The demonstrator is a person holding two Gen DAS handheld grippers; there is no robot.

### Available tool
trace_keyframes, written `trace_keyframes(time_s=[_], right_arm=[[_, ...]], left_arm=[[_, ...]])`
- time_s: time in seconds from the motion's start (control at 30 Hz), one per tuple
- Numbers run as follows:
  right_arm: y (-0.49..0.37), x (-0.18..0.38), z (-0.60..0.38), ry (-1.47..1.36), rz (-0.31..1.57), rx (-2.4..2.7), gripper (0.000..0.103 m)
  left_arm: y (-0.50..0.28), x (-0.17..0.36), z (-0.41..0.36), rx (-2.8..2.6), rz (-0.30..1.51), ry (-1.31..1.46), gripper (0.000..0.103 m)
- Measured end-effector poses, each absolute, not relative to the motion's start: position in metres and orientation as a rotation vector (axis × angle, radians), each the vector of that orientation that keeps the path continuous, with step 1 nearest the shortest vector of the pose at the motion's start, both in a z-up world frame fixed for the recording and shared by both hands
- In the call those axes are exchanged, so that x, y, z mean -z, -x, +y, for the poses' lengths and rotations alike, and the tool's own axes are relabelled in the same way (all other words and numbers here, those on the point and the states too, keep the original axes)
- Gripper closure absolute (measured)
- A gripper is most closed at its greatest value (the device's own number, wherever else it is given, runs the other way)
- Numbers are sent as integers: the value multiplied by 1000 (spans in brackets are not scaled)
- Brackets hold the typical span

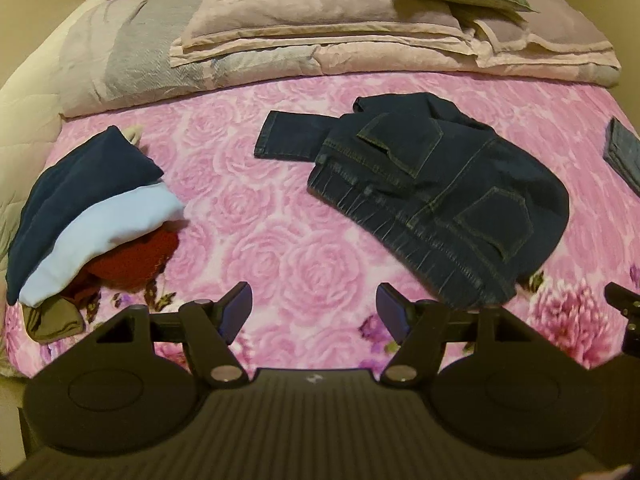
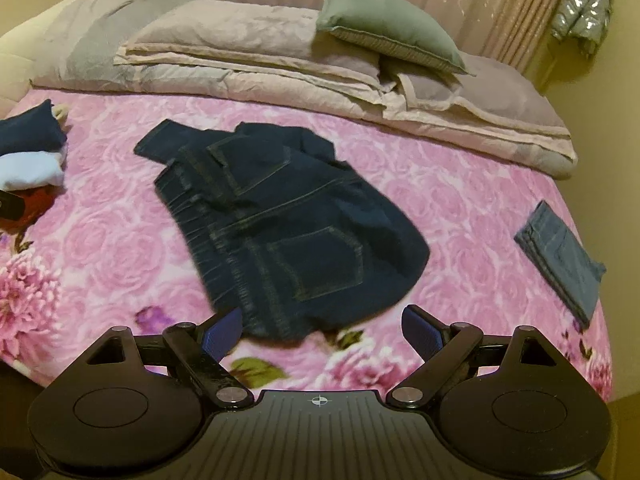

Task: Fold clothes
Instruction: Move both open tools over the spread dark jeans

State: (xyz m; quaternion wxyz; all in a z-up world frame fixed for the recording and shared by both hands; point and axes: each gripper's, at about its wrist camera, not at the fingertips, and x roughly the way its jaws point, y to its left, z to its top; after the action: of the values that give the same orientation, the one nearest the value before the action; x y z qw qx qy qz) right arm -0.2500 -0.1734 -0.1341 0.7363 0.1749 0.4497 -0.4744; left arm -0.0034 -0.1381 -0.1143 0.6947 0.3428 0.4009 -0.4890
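Observation:
Dark blue jeans (image 1: 440,196) (image 2: 280,224) lie bunched on the pink floral bedspread (image 1: 256,216) (image 2: 460,208), back pockets up, one leg end pointing to the far left. My left gripper (image 1: 314,310) hovers open over bare bedspread, left of the jeans' near edge, nothing between its fingers. My right gripper (image 2: 322,330) is open just above the jeans' near hem, its blue pads (image 2: 224,332) standing either side of it without touching. A pile of clothes (image 1: 92,208) (image 2: 32,160), navy, light blue and red, sits at the left.
A folded pair of lighter blue jeans (image 2: 564,256) (image 1: 624,156) lies near the bed's right edge. Folded quilts and pillows (image 1: 320,40) (image 2: 280,52) fill the far side of the bed. A silver jacket (image 2: 584,8) hangs by the curtain at the back right.

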Motion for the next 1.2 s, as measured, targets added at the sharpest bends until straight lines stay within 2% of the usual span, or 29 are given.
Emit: trace_keyframes(time_s=[0.27, 0.53, 1.2], right_arm=[[318, 141, -242, -336, 1040, 988, 13], [358, 172, -283, -297, 1130, 806, 13], [326, 241, -264, -159, 1233, 553, 13]], left_arm=[[54, 127, -178, 993, 952, -694, 38], [91, 151, -166, 837, 1042, -657, 38], [93, 203, -129, 727, 1156, -647, 38]])
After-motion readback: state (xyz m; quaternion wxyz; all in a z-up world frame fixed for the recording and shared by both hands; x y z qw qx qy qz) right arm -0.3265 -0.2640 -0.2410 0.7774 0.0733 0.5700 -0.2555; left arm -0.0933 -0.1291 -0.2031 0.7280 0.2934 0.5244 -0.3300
